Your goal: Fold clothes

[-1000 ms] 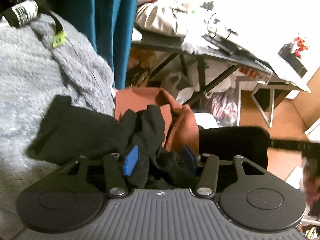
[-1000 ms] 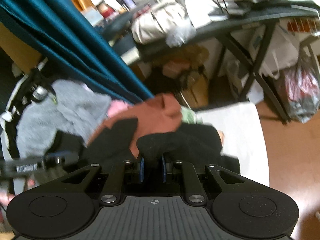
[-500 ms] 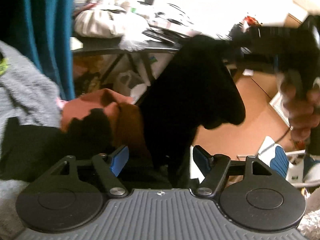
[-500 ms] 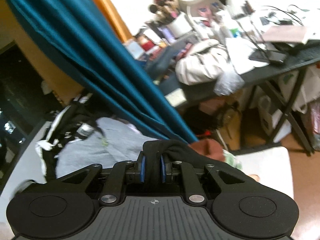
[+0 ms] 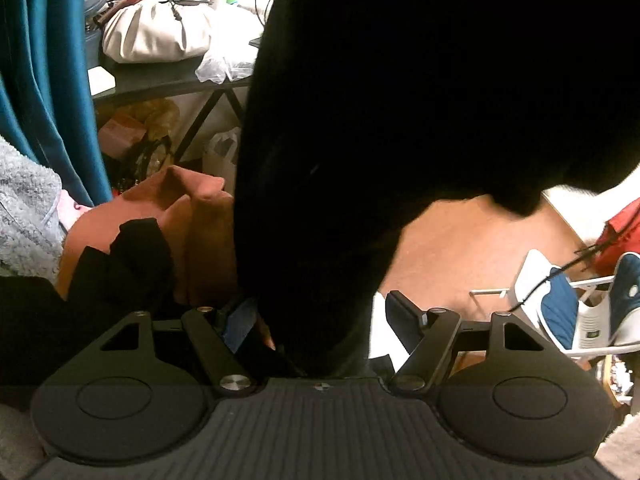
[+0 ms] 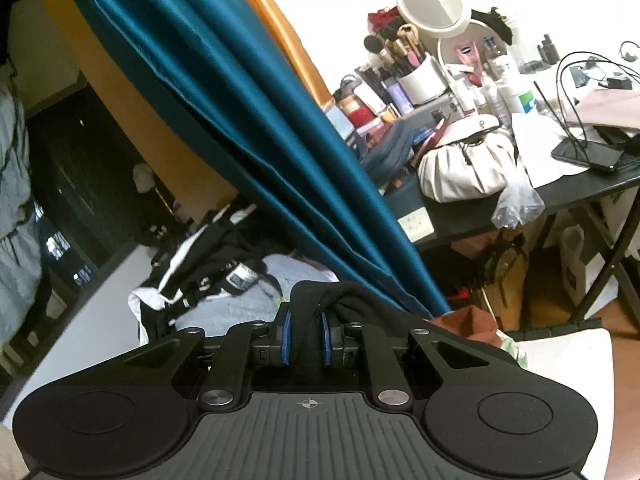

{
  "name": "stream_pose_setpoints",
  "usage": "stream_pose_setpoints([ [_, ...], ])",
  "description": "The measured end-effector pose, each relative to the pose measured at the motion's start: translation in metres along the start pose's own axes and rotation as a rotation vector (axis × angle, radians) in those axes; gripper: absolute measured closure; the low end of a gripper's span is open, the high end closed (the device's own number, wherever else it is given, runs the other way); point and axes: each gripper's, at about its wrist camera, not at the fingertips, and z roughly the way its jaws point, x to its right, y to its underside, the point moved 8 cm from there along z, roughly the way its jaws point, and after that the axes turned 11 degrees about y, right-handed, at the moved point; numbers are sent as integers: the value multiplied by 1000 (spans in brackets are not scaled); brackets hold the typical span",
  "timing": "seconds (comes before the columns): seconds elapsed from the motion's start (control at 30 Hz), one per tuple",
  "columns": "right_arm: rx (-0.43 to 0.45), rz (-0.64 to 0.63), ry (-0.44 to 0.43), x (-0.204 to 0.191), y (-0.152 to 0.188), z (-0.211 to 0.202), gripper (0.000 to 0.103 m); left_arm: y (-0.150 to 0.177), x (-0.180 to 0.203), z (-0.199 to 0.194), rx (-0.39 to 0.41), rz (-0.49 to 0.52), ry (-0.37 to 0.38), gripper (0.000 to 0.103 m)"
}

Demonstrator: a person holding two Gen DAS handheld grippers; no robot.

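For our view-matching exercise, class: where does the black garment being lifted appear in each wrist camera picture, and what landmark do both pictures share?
Left wrist view: the black garment hangs large across the centre and upper right, dropping between the open left tongs.
Right wrist view: only a bunched fold shows, low centre, pinched in the shut right tongs.
Shared landmark: the white bag on the black desk, beside the teal curtain.

The left wrist camera looked forward over its tool (image 5: pixel 320 318), pressed close to a hanging black garment (image 5: pixel 400 120) that blocked most of its view; the right wrist camera sat higher, facing a teal curtain (image 6: pixel 248 152); both views shared the curtain, the cluttered tabletop (image 6: pixel 580 192) and a white bag (image 5: pixel 156 32).
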Motion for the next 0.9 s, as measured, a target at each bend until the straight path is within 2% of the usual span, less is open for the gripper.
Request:
stream_pose_setpoints([
  [0.03,14,1,-10,-2,-5,-4,90,-2,-1,-1,7,4,-14,60],
  [0.07,29,2,-20,-5,-10,-9,90,-6,-1,-5,27,10,-27,90],
  [0.1,43,2,-30,-7,-15,-13,90,-10,-1,-12,52,14,-37,93],
  [0.27,115,6,-79,-19,-39,-35,90,-41,6,-71,229,4,-43,96],
  [0.37,158,9,-108,-26,-54,-49,90,-62,8,-127,396,-93,-15,96],
  [0.43,189,1,-137,-36,-65,-57,90,-72,14,-166,499,-92,-25,97],
  [0.6,230,-70,-258,-85,-93,-68,90,-88,21,-245,669,-83,-95,97],
  [0.77,239,-138,-366,-140,-117,-63,90,-95,24,-324,829,-26,-218,97],
  [0.9,192,-156,-342,-156,-110,-34,90,-91,10,-368,881,-17,-337,97],
])
